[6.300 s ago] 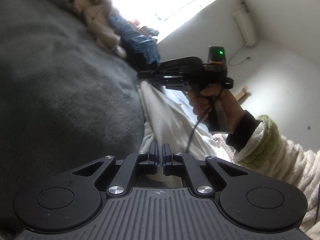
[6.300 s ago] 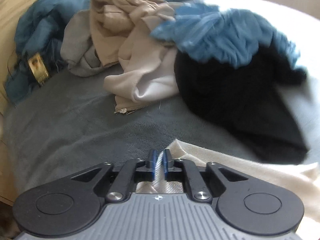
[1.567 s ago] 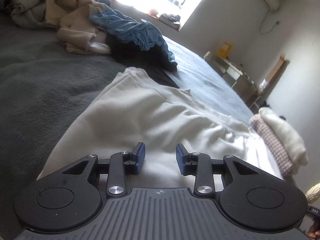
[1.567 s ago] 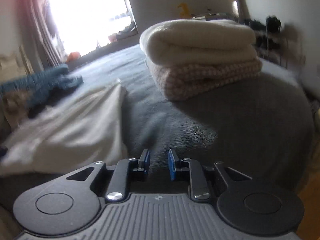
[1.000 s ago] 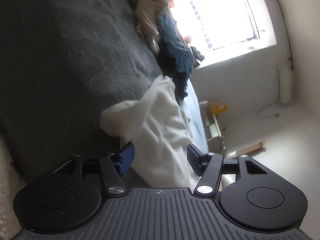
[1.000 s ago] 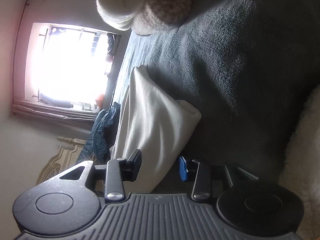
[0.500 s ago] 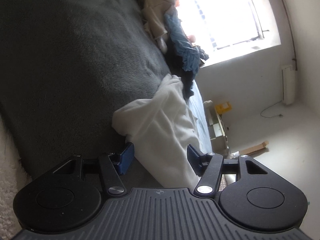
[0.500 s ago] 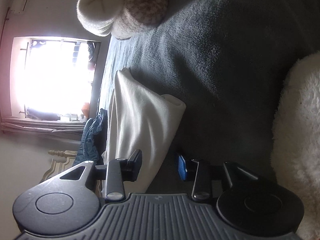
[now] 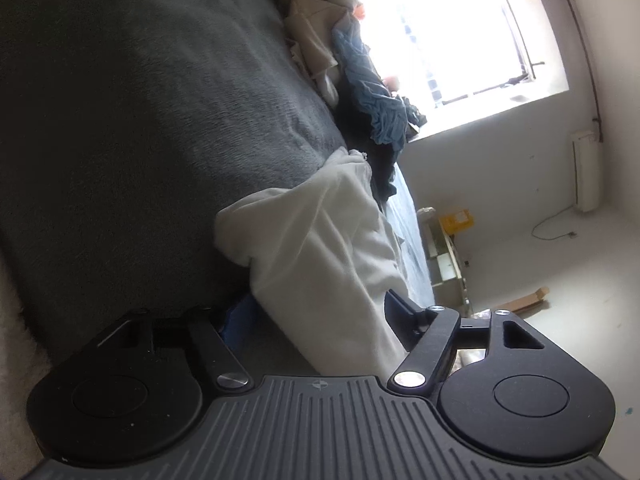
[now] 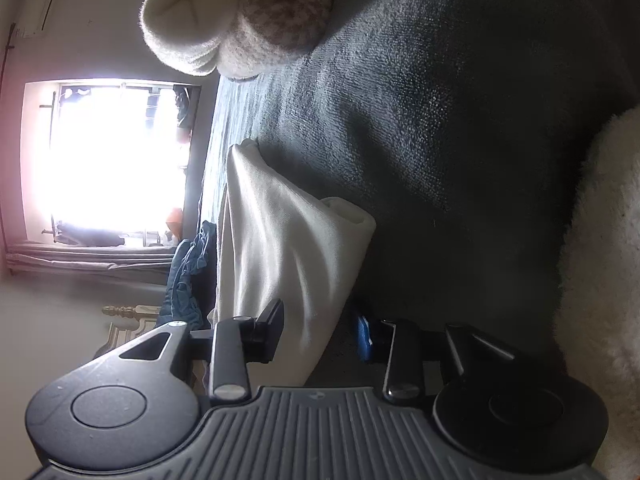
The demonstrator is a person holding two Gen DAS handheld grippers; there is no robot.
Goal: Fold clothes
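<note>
On the grey blanket (image 9: 152, 128) covering the bed, near its front edge, lies the cream garment (image 9: 320, 264), already doubled into a long narrow strip, its near end running between the jaws of both tools. The left gripper (image 9: 316, 316) has just been opening its jaws; they stand wide with the cloth between them, and no pad presses on it. The right gripper (image 10: 320, 328) is partly open with the same garment (image 10: 288, 248) between its fingers, again without a visible clamp. Judged from this layout, the lengthwise fold is complete and the crosswise fold into a compact packet remains. At the far right part of the bed, a stack of folded knitwear (image 10: 240, 12) indicates finished items. Toward the window end of the bed, a heap of unfolded clothes (image 9: 360, 80) in beige, blue and black remains to be processed, so the task is well short of complete.
</note>
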